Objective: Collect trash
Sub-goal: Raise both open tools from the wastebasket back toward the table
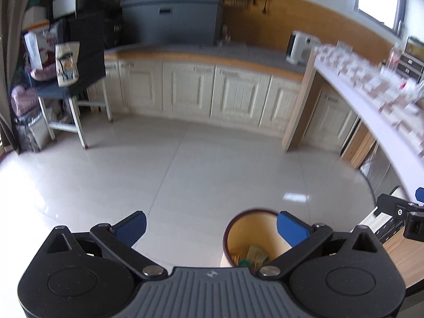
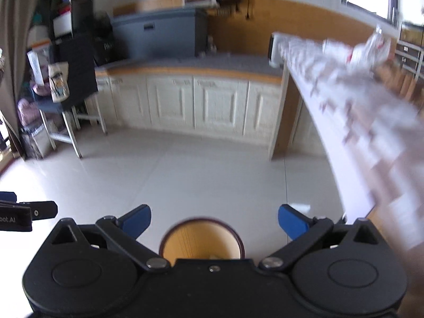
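Observation:
A round trash bin point(image 1: 247, 234) with a dark rim and yellow inside stands on the floor below my left gripper point(image 1: 212, 226), near its right finger. Coloured wrappers point(image 1: 251, 255) lie in its bottom. My left gripper is open and empty. In the right wrist view the same bin point(image 2: 201, 241) sits directly under my right gripper point(image 2: 214, 221), which is open and empty. A crumpled clear plastic piece with a red mark point(image 2: 371, 46) lies on the table at the far right, blurred.
A table with a patterned cloth point(image 1: 371, 95) runs along the right side. Cream cabinets with a counter point(image 1: 212, 61) line the back wall. A stool with bags point(image 1: 66, 79) stands at the left. Glossy tiled floor point(image 1: 198, 172) lies between.

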A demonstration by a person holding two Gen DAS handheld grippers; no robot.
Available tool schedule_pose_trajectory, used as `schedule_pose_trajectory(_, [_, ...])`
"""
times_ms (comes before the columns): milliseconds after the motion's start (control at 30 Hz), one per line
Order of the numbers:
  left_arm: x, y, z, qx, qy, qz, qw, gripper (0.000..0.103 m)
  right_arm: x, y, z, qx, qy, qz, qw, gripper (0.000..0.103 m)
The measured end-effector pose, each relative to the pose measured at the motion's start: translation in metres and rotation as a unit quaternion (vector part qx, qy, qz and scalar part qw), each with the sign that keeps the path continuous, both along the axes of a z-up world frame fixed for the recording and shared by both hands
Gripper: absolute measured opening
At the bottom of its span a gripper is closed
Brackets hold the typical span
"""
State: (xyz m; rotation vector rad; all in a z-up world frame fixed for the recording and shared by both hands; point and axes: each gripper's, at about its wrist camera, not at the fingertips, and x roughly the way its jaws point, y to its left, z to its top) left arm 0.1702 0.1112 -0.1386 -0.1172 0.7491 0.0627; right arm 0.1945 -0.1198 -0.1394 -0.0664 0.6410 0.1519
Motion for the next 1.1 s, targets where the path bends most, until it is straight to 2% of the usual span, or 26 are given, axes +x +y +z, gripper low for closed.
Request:
schedule_pose_trajectory(300, [-0.031,-0.021,0.066,-0.002,-0.086,-0.018,0.9961,0.103,-0.036,-0.006,0.069,0.005,-0.079,0.014,0.997,0.103])
schedule_pose_trajectory(567, [-0.049,-0.053,0.107,-0.002,-0.14,-0.051,0.9889,0.103,-0.071,-0.031,0.116,0.002,-0.141,0.005,0.99,0.103])
schedule_pose_trajectory(833, [-0.05,-0.098,0.129,-0.011,-0.176,-0.108,0.9785,0.103,-0.091,-0.081,0.136,0.0,-0.178,-0.021,0.984,0.103])
schedule_pose_trajectory(1100, [-0.041,-0.161,0.136,-0.024,-0.189,-0.161,0.9683,0.103,-0.102,-0.158,0.14,-0.017,-0.199,-0.066,0.978,0.103])
